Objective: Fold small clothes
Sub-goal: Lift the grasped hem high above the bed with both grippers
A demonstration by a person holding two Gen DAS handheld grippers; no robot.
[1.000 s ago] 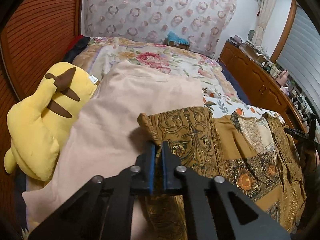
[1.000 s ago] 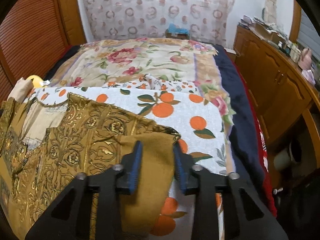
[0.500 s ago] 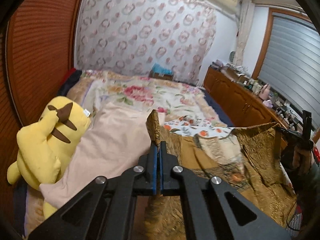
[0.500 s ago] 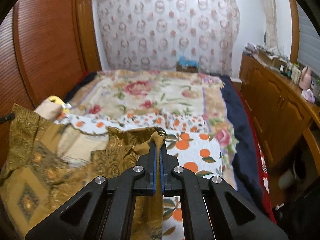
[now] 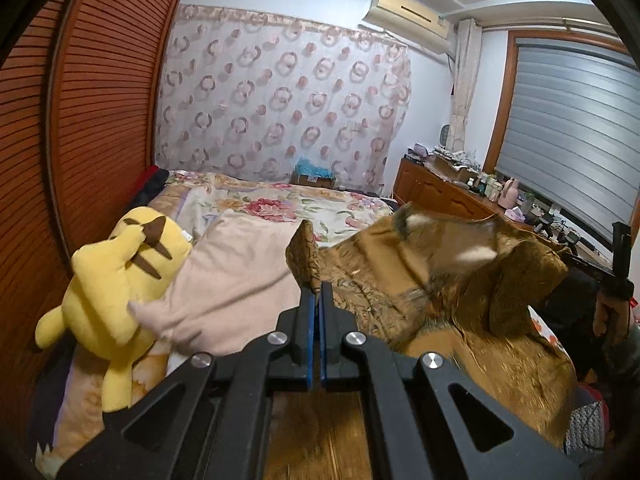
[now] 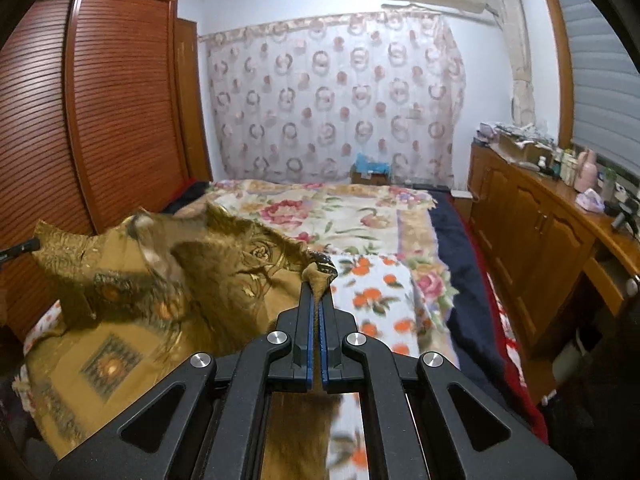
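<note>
Once my right gripper (image 6: 317,294) had closed on its corner, it and my left gripper (image 5: 316,290) each pinched the gold patterned garment (image 5: 460,280), which I had raised off the bed (image 6: 340,208), ready for folding.

left gripper (image 5: 316,294) clamped, right gripper (image 6: 317,290) clamped

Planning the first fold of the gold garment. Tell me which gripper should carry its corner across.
Neither is clearly better. The left gripper and the right gripper are each shut on a corner of the gold patterned garment, raised above the bed. If pressed: right, with open bedspread ahead; the yellow plush toy crowds the left.
</note>
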